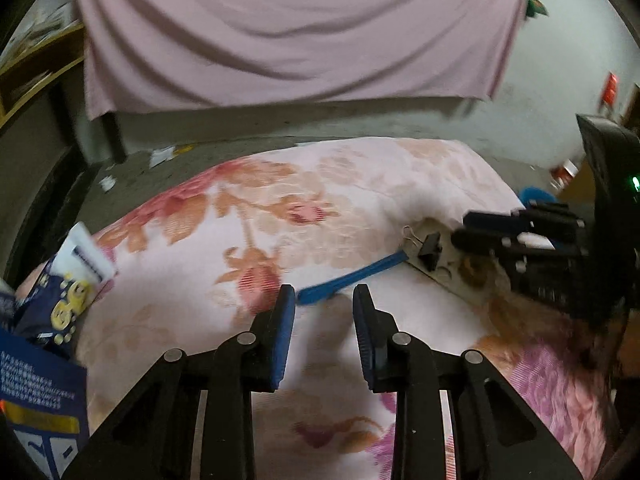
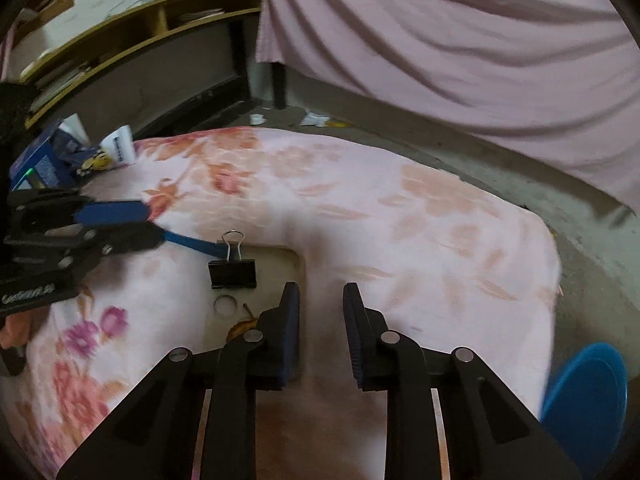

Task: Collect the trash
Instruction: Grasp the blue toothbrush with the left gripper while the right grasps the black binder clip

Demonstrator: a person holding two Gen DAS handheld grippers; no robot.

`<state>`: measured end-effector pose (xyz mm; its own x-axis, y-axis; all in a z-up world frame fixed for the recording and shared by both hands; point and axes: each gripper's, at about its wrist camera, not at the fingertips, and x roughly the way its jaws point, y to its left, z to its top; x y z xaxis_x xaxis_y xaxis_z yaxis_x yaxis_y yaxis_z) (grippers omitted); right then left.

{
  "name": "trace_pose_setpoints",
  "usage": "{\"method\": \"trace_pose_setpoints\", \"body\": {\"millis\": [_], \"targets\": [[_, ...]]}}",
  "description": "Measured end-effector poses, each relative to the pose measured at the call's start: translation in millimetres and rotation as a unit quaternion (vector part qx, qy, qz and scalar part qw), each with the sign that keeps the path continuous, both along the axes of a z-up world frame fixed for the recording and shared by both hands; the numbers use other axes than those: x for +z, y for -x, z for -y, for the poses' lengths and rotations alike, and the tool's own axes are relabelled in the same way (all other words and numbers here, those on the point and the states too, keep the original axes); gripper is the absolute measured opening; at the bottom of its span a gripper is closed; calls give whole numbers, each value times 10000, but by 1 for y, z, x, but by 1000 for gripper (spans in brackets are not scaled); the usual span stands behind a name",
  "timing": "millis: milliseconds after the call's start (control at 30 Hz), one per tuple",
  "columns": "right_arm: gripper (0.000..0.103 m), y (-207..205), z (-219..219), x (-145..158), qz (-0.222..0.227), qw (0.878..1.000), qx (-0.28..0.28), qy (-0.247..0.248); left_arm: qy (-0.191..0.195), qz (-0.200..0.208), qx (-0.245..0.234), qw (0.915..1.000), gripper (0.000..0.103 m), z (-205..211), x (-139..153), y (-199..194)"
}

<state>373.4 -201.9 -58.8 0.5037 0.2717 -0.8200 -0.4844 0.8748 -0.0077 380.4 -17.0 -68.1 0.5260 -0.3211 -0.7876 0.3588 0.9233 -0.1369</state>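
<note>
A table under a pink floral cloth carries the trash. A blue plastic strip lies near the middle; its end is just ahead of my open, empty left gripper. A black binder clip sits on a white card, with a small ring and brown scraps beside it. My right gripper is open and empty, just right of the clip. In the right wrist view the left gripper is by the strip.
Blue packets and a white tube are piled at the table's left edge, also seen in the right wrist view. A pink sheet hangs behind. A blue stool stands at the right. Paper scraps lie on the floor.
</note>
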Motion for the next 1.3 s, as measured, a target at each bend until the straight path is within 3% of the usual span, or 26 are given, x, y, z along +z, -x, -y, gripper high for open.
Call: {"method": "trace_pose_setpoints", "body": {"millis": [167,267,433,467,567,733,800,833,933,1100,1300], "targets": [[21,0,27,6,117,9993,-219,-291,-189,323,-516,9980,27,18,2,2],[22,3,37,14,260,9976,-281,-570,-429,364,-795,9952,27,29,-4,-3],[23,5,39,18,354,9974,-241,-586,-821,361,-1165,9891,28,41,-17,-8],[23,7,38,17,364,9975,-228,-566,-872,360,-1239,9878,29,42,-18,-7],[23,10,37,18,369,9977,-172,-533,-1085,267,-1288,9854,50,50,-27,-10],[23,11,34,17,347,9979,-147,-532,-955,84,-1186,9883,50,43,-31,-10],[23,11,34,18,349,9977,-155,-556,-954,46,-1122,9891,44,43,-28,-9],[23,11,34,18,344,9976,-162,-576,-972,60,-1087,9893,32,43,-28,-9],[23,10,34,17,295,9974,-169,-637,-1050,118,-1139,9879,15,45,-27,-6],[23,9,33,18,236,9969,-159,-738,-1142,177,-1170,9864,8,47,-26,0],[27,8,26,15,116,9971,-15,-752,-761,45,-621,9952,5,28,-19,7]]}}
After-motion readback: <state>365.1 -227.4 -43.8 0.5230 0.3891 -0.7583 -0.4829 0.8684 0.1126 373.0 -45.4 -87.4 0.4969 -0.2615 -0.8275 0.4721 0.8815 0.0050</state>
